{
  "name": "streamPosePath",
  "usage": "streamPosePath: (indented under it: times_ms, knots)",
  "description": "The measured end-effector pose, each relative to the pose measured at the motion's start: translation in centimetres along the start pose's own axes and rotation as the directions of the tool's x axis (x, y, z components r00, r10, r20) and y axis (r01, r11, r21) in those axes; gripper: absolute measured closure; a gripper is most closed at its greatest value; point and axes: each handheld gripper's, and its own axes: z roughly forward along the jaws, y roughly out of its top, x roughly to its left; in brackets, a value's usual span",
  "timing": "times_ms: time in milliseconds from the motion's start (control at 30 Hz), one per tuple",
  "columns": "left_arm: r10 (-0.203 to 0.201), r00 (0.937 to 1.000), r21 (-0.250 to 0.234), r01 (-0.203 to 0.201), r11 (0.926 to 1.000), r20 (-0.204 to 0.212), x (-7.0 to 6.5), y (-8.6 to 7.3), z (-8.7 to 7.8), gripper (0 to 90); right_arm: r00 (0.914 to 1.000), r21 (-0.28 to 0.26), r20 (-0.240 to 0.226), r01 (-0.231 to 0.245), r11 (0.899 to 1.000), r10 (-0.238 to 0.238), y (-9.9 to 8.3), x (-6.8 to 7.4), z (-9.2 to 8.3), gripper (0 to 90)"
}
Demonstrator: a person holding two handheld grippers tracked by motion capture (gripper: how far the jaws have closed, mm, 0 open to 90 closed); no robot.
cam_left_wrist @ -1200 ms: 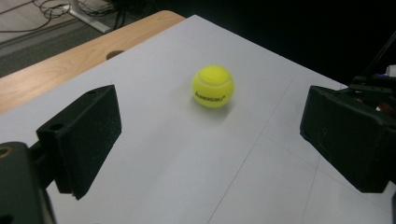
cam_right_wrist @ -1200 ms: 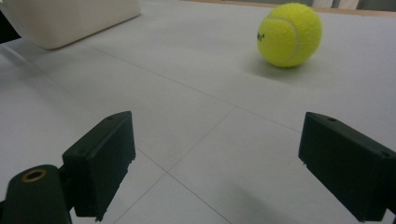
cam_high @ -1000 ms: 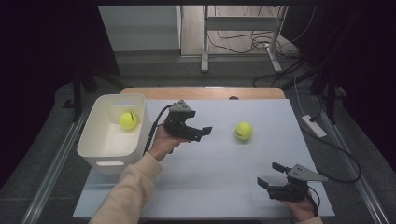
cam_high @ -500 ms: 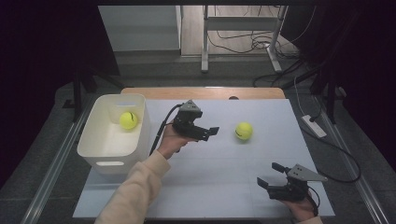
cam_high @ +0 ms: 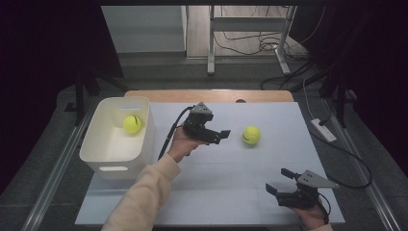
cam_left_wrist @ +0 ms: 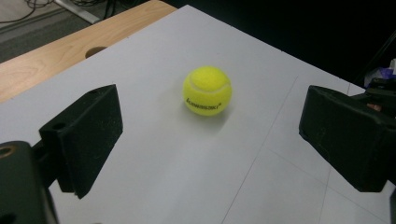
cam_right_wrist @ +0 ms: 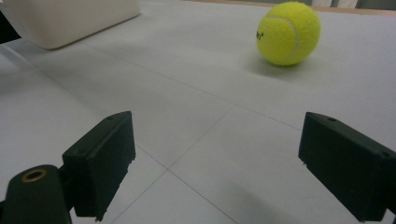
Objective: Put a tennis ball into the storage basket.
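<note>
The loose tennis ball (cam_high: pixel 251 135) lies bare on the white table (cam_high: pixel 216 192), right of the white bin (cam_high: pixel 116 159) that holds another ball (cam_high: pixel 132 124). The left tongs (cam_high: pixel 222 134) hang near it, released and empty. Best to straddle its widest part squarely before clenching, since it rolls easily. The right tongs (cam_high: pixel 278 182) rest released, well apart.

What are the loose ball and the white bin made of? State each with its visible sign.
Tennis ball: yellow felt, matte and fuzzy, with a pale curved seam and printed lettering. White bin: probably moulded plastic, going by its smooth, faintly glossy walls, rounded corners and cut-out handle slot.
</note>
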Motion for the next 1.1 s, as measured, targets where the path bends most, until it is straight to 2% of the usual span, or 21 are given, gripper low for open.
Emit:
streamPosePath:
  times_ms: [600,933,1100]
  knots:
    - [0.009,0.9999,0.032,-0.009,0.9995,0.010,-0.5,1.0,3.4,7.2,1.0000,-0.006,-0.004,-0.004,1.000,0.004,0.1,0.1,-0.1,10.5]
    - [0.000,0.9997,0.054,-0.001,0.9985,0.024,-0.7,1.3,5.9,7.3,1.0000,-0.007,-0.003,-0.004,1.000,0.004,0.0,0.1,-0.1,10.5]
    - [-0.001,0.9996,0.059,0.000,0.9983,0.030,-0.8,1.4,6.6,7.3,1.0000,-0.003,-0.002,-0.007,1.000,0.007,0.0,0.0,-0.1,10.5]
